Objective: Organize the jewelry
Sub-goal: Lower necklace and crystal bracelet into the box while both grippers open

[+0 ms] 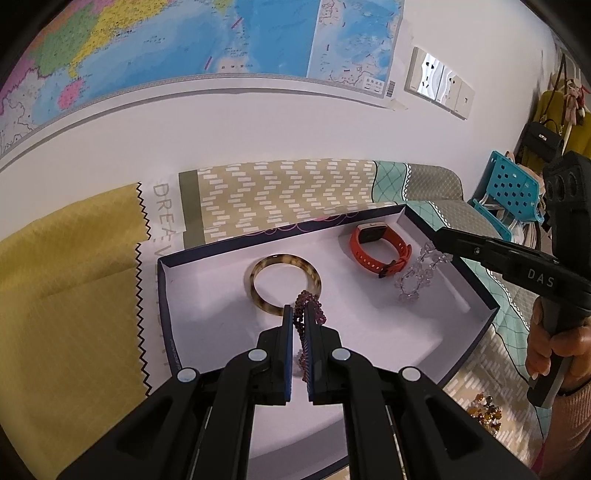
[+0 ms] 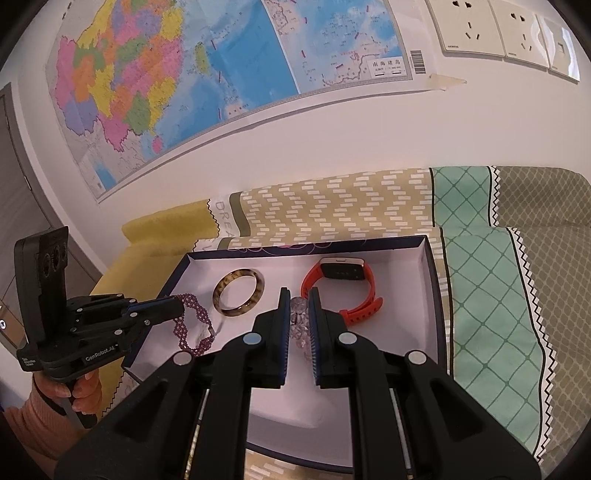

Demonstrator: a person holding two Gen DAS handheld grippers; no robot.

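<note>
A dark-rimmed white box [image 1: 164,291] [image 2: 432,280] lies on a patterned cloth. Inside lie a tortoiseshell bangle [image 1: 258,267] [image 2: 239,291] and an orange watch [image 1: 376,245] [image 2: 343,280]. My left gripper [image 1: 299,312] [image 2: 177,304] is shut on a purple bead bracelet [image 1: 308,299] [image 2: 194,325], which hangs over the box floor beside the bangle. My right gripper [image 2: 299,295] [image 1: 439,240] is shut on a clear crystal bracelet [image 2: 299,325] [image 1: 417,275], which hangs in the box next to the watch.
An amber bead bracelet [image 1: 484,410] lies on the cloth outside the box, near the right hand. A yellow cloth [image 1: 70,295] covers the surface to the left. A wall with a map [image 2: 184,85] and sockets [image 2: 498,29] stands behind. A blue plastic chair [image 1: 509,192] stands at right.
</note>
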